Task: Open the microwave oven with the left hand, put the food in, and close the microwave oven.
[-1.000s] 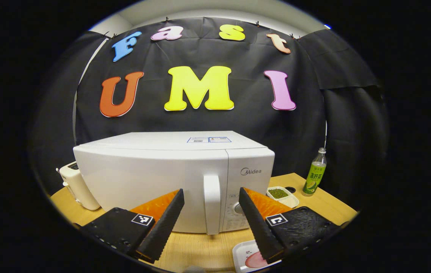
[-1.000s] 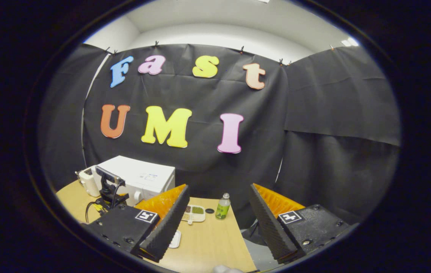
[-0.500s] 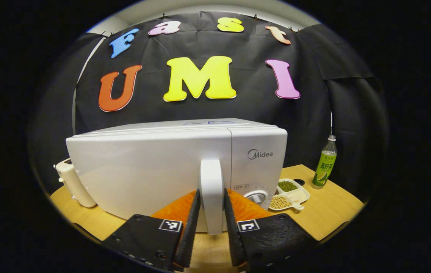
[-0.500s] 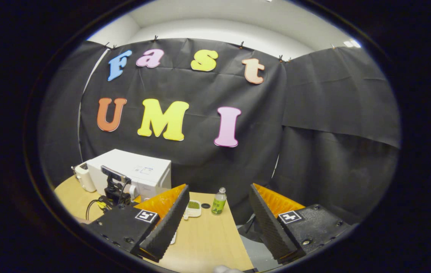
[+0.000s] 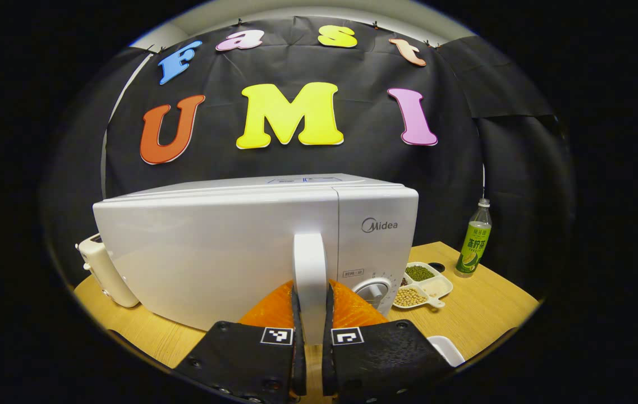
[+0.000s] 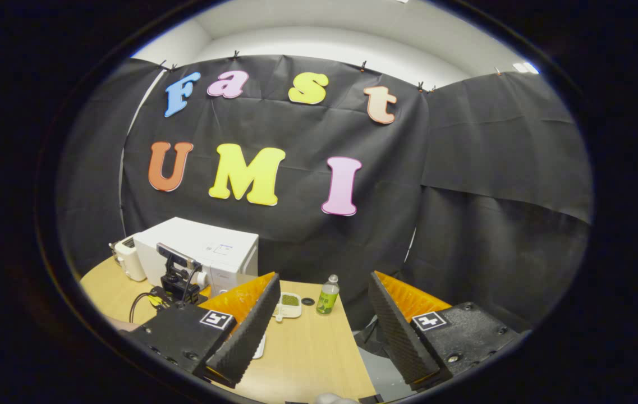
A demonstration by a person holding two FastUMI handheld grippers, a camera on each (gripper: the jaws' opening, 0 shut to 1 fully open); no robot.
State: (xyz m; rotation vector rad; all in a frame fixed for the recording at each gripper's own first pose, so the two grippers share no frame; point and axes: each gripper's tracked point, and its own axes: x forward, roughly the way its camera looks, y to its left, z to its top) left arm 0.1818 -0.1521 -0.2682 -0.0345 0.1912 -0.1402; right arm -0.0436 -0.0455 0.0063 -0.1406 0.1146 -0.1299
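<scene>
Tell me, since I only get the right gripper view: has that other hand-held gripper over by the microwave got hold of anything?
Observer: Yes. In the left gripper view, the left hand-held gripper is shut on the door handle, one finger on each side.
Operator: Is the door open?
Observer: No. It sits flush with the control panel, and no gap shows along the seam.
Operator: What's in the little dish near the bottle?
Observer: It is divided. One section holds green beans, another holds pale beans.
</scene>
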